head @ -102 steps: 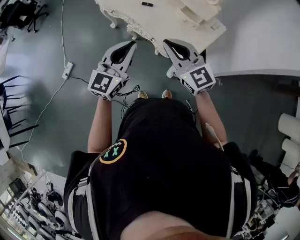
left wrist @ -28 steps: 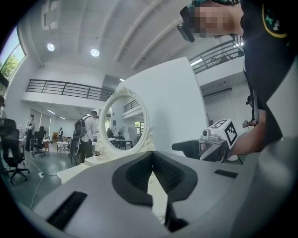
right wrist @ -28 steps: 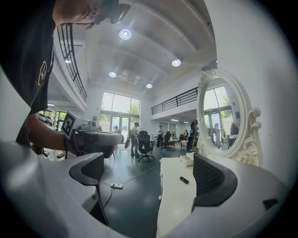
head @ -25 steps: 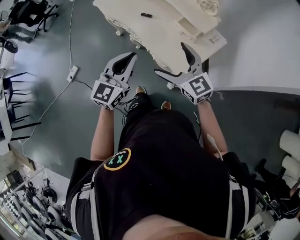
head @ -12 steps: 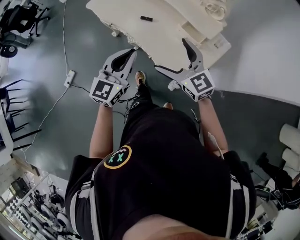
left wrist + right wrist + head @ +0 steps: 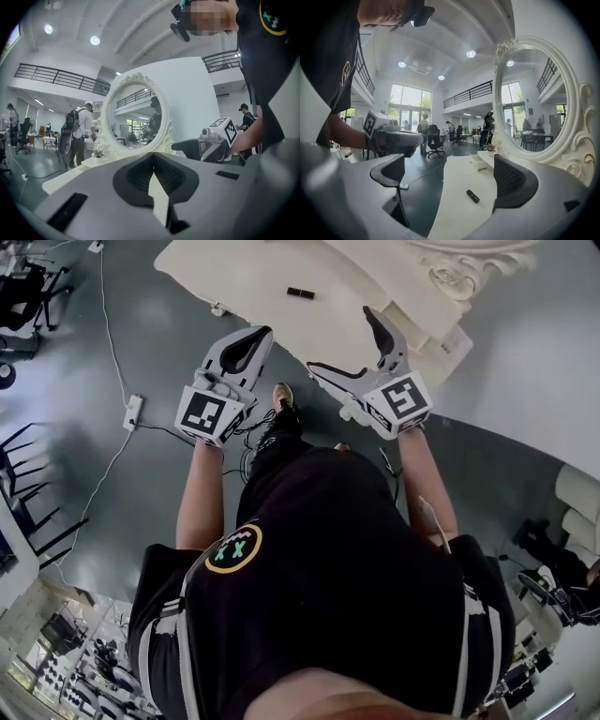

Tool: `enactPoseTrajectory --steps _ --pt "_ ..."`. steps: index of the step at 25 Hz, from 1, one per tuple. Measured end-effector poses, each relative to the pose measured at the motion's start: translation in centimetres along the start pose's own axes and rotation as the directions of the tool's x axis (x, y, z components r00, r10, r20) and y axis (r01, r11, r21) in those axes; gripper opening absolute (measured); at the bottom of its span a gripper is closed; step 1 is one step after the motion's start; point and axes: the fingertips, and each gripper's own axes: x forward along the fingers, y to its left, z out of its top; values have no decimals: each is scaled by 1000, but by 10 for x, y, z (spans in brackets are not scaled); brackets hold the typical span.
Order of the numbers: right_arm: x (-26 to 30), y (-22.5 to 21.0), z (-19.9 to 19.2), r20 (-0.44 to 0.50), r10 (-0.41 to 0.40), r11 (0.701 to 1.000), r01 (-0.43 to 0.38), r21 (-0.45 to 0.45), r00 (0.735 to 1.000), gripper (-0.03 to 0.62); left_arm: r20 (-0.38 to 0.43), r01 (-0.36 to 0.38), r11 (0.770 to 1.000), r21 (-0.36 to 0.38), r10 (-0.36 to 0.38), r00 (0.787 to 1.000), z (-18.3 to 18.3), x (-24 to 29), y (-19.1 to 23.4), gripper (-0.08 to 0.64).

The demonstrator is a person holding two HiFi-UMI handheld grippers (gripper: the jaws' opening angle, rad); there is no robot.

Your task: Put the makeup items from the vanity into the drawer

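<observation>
Our right gripper has its jaws wide apart and empty. It faces the dark makeup tube, which lies ahead on the vanity counter with its long axis slanting across the opening. Our left gripper, jaws closed on nothing, points past it.

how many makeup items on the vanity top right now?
1: a small dark tube lying on the vanity top, ahead of the open right gripper. Others may be hidden behind the grippers or out of frame.
</observation>
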Motion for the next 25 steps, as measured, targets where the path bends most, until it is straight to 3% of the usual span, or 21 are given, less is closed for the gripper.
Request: enactPoseTrajectory --steps 12,25 --pt "89 -44 1 -64 -58 998 58 4 996 598 -13 125 990 -59 -126 992 -22 41 85 21" --pt "122 -75 -15 -82 11 1000 -10 20 997 597 -37 64 995 -76 -67 997 -29 71 110 21"
